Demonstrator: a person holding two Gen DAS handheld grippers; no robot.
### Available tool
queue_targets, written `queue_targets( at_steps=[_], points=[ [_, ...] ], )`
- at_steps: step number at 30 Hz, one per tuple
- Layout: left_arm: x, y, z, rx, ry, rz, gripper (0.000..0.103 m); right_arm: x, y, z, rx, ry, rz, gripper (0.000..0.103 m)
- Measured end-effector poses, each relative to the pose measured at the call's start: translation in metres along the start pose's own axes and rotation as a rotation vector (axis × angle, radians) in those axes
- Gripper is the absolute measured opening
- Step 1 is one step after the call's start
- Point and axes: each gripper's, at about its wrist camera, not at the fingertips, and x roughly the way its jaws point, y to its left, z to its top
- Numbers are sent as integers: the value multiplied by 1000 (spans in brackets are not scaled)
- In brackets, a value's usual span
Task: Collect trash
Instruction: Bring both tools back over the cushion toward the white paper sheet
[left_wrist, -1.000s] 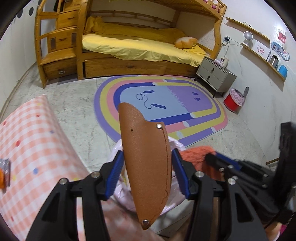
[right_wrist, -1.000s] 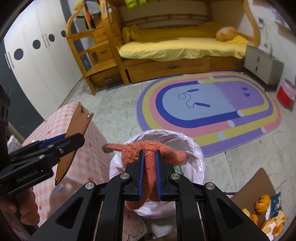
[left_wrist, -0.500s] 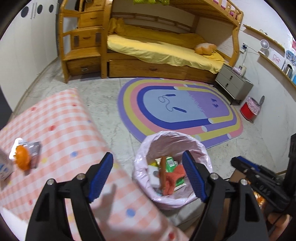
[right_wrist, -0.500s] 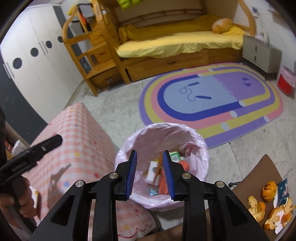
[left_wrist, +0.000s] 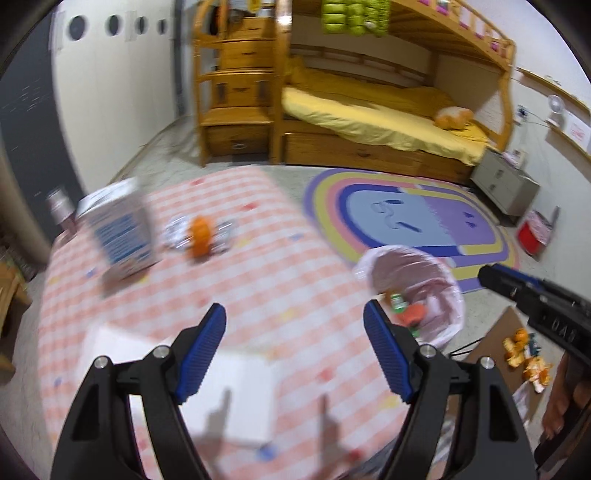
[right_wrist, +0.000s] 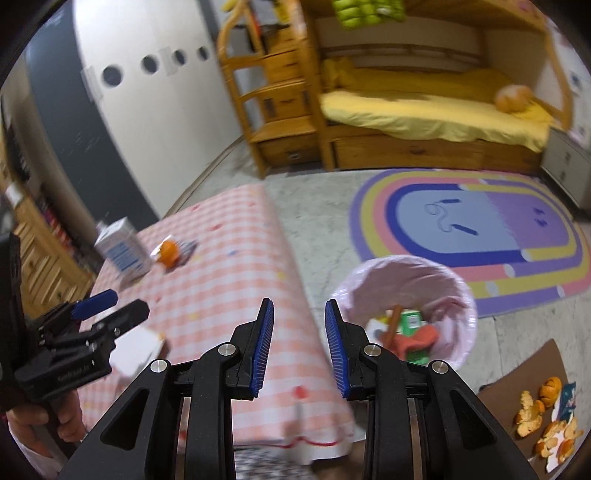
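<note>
Left wrist view: both tongs empty above the table (left_wrist: 295, 258).
Left tongs (left_wrist: 295, 350) wide, right tongs (right_wrist: 299, 343) narrower; approach the white paper (left_wrist: 207, 384) low and squarely.

Pink-and-white checked cloth with coloured dots on the counter (right_wrist: 229, 280), pale pink liner in the bin (right_wrist: 454, 295), rainbow-banded rug (right_wrist: 480, 236), yellow bedding on the bed (right_wrist: 424, 107), blue-and-white carton (right_wrist: 123, 251), orange peels (right_wrist: 532, 417).

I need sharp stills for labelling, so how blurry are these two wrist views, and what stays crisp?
Left wrist view: heavy motion smear over the milk carton and checked table; only the left gripper is crisp. Right wrist view: milder blur, bin contents readable, right gripper sharp.
</note>
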Motion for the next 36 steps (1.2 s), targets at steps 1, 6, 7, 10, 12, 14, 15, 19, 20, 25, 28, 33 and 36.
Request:
queue_targets(
  at_steps=[1,6,7,10,12,14,15,19,20,25,28,33,36],
  points=[
    [-4,11,-6,-13,0,18,75,3,7,-1,-13,7,8,31],
    [-21,72,-42,-98,6,133,75,28,54,-7,-88,66,47,31],
    [-22,80,-47,-109,8,149,75,31,61,-9,-97,76,52,31],
    [-26,109,-65,-154,27,197,75,44,82,-16,-133,111,67,31],
    [-26,126,-73,-190,38,206,75,50,94,-22,-153,132,84,31],
    [-27,140,-80,-207,47,218,75,54,106,-26,-180,151,92,30],
    [-26,146,-82,-212,50,227,75,56,111,-29,-195,159,94,30],
    [-24,162,-86,-241,54,244,75,63,125,-41,-221,196,118,30],
    [-24,165,-86,-246,55,248,75,65,128,-43,-226,207,127,31],
    [-25,174,-87,-260,50,260,75,74,142,-57,-260,261,151,31],
    [-24,179,-87,-267,48,267,75,80,148,-62,-277,293,158,31],
    [-16,184,-86,-268,59,235,74,87,152,-64,-276,312,160,31],
    [-7,185,-83,-269,75,203,68,90,151,-59,-276,296,133,29]
  ],
)
